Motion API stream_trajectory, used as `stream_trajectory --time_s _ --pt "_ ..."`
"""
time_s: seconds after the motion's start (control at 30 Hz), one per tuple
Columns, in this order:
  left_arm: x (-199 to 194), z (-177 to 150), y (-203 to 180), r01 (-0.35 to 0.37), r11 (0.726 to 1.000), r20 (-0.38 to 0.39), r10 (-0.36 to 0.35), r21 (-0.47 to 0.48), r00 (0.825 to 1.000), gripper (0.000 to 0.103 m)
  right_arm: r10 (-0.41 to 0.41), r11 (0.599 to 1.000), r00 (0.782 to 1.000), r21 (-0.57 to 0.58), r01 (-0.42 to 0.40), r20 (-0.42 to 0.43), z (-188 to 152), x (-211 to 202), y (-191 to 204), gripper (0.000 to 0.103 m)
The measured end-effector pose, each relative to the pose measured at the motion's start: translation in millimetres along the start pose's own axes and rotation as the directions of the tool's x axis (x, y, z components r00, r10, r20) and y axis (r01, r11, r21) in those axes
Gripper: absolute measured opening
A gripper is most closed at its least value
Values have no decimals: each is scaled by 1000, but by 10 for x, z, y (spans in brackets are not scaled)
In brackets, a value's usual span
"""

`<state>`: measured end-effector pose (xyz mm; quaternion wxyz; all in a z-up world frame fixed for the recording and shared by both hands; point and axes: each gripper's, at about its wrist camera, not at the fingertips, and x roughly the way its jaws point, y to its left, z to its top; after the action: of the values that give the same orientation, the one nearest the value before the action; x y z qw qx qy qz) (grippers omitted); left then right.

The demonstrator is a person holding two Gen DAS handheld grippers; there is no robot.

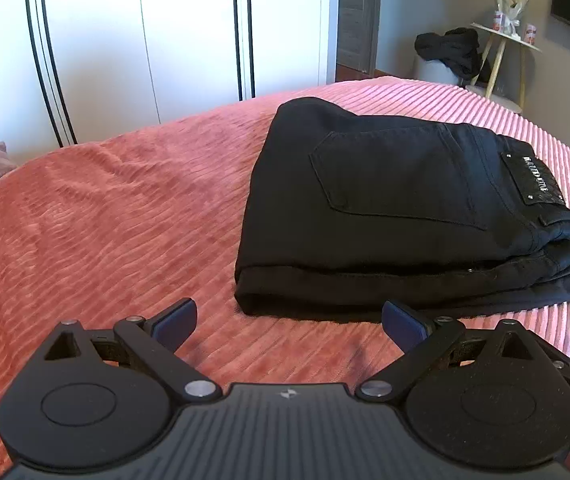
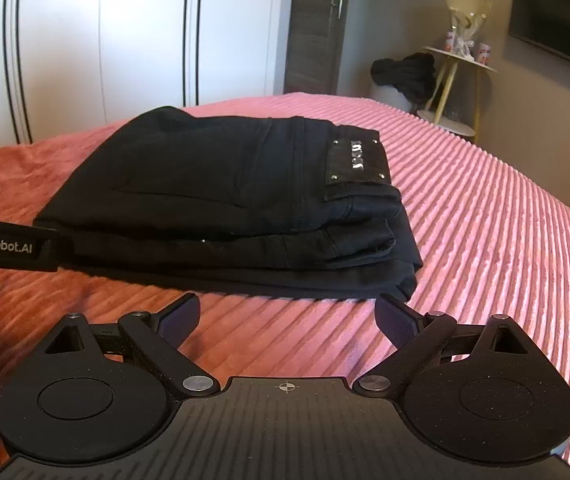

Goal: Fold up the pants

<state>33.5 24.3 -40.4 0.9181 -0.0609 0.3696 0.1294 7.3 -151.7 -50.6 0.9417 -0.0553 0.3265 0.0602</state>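
Both the left gripper (image 1: 289, 320) and right gripper (image 2: 288, 316) are held wide, empty, just short of the folded pants (image 1: 397, 208) on the bedspread (image 1: 105, 208).

From my left gripper (image 1: 289, 324), the lettering on the pants' waistband patch (image 1: 533, 178) ahead to the right is too blurred to read. The lowest folded layers of the black pants (image 1: 365, 200) hide under the top one. At my right gripper (image 2: 287, 318), the branded strap (image 2: 9, 246) to the left runs off the frame. The wall-mounted screen (image 2: 561, 20), far ahead on the right, is cut by the edge.
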Motion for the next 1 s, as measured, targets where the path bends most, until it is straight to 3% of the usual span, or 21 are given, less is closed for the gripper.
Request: stream_trajectory --time_s 1.0 --pt "23 -12 -13 -18 1000 -5 18 6 1000 99 -15 999 1000 34 14 17 36 -59 -106 98"
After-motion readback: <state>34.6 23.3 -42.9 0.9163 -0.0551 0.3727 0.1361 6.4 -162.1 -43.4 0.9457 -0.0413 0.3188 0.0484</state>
